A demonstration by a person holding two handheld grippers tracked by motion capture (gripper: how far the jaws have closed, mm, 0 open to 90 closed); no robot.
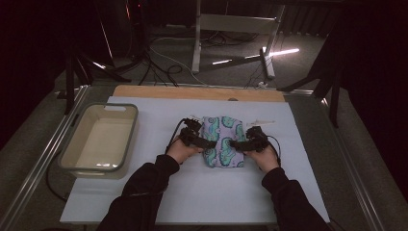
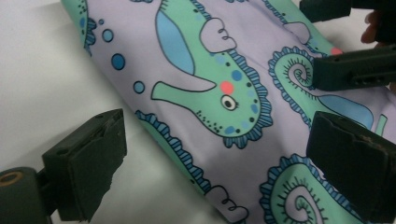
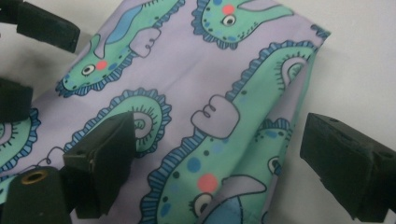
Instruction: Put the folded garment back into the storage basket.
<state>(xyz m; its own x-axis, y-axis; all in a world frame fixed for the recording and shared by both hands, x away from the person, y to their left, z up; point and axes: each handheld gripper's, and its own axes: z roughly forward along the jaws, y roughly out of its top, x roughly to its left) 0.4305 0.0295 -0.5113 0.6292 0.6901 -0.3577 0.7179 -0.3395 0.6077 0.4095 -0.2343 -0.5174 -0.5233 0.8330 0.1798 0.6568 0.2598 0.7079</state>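
A folded lilac cloth [image 1: 222,127] printed with green seahorses lies mid-table on the white sheet [image 1: 192,192]. My left gripper [image 1: 210,143] is at the cloth's left edge and my right gripper [image 1: 234,143] at its right edge, tips pointing toward each other. In the left gripper view the left gripper [image 2: 219,172] stands open astride the cloth [image 2: 205,93] edge, one jaw over fabric and one over the sheet. In the right gripper view the right gripper [image 3: 224,163] is open the same way around the folded cloth [image 3: 187,84] corner. Neither pair of pads presses the fabric.
A shallow grey bin [image 1: 115,107] stands on the left of the sheet. A wooden strip [image 1: 197,92] runs along the table's far edge. Metal rails [image 1: 43,159] border the table, with stands and cables on the floor beyond.
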